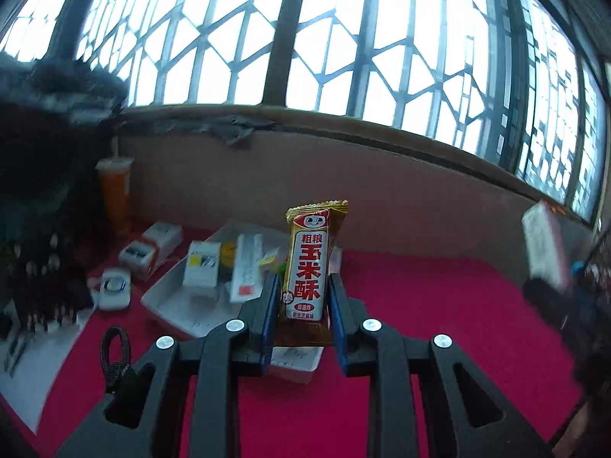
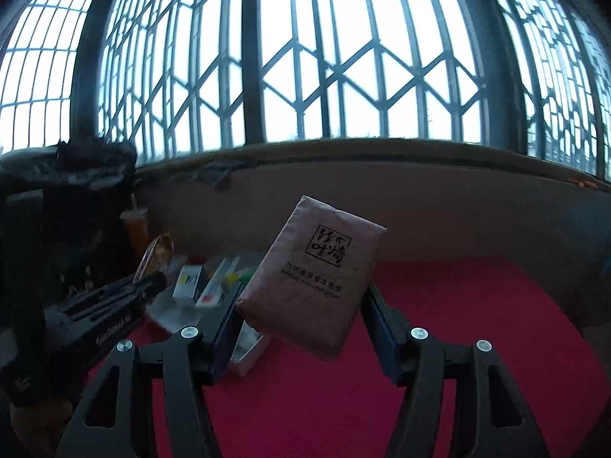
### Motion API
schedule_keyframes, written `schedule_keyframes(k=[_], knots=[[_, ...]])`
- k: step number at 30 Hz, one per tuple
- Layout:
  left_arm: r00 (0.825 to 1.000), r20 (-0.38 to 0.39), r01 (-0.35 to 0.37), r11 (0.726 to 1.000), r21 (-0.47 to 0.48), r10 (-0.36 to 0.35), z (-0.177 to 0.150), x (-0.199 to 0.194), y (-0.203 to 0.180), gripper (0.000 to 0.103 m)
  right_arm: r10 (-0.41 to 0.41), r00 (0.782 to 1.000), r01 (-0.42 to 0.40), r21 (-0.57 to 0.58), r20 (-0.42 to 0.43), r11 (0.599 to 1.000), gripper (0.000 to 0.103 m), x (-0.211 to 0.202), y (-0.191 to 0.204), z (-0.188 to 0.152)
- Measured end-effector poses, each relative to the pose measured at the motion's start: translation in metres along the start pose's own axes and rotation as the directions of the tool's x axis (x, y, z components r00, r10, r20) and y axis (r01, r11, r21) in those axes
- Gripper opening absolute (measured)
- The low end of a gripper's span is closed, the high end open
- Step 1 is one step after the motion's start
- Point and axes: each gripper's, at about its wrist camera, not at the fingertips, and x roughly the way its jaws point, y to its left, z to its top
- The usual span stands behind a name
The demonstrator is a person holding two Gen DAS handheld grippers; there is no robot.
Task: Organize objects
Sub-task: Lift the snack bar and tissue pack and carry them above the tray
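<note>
Snack packet reads "粗粮玉米酥"; tissue pack "bamboo".

Behind the red tablecloth, a window grille of dark bars in a diamond lattice against bright daylight. Below it, a brown wall ledge with a patch of grey tape. At far left, a dark fuzzy bundle, blurred, beside the glass.

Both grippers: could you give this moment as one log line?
left gripper: shut on snack bar | right gripper: shut on tissue pack | both above red cloth
</note>
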Motion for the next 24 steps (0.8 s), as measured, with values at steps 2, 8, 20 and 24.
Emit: schedule_keyframes(k=[2, 8, 20, 24], knots=[[0.999, -0.008, 0.036, 0.997, 0.068, -0.035, 0.007, 0.004, -0.018, 0.024, -0.054, 0.997, 0.05, 0.085, 0.047, 0.995, 0.066, -0.012, -0.022, 0.007], [0.989, -0.066, 0.141, 0.96, 0.241, -0.129, -0.003, 0.014, -0.066, 0.024, -0.179, 0.981, 0.154, 0.263, 0.076, 0.953, 0.066, -0.035, -0.069, -0.017], [0.999, -0.029, 0.026, 0.999, 0.037, -0.025, -0.009, 0.016, 0.005, 0.024, -0.032, 0.999, 0.032, 0.069, 0.001, 0.997, 0.066, 0.002, -0.01, 0.004], [0.997, -0.023, -0.081, 0.996, -0.041, 0.08, -0.025, 0.011, 0.046, 0.024, 0.068, 0.995, -0.072, -0.051, -0.077, 0.996, 0.066, 0.027, 0.036, -0.017]])
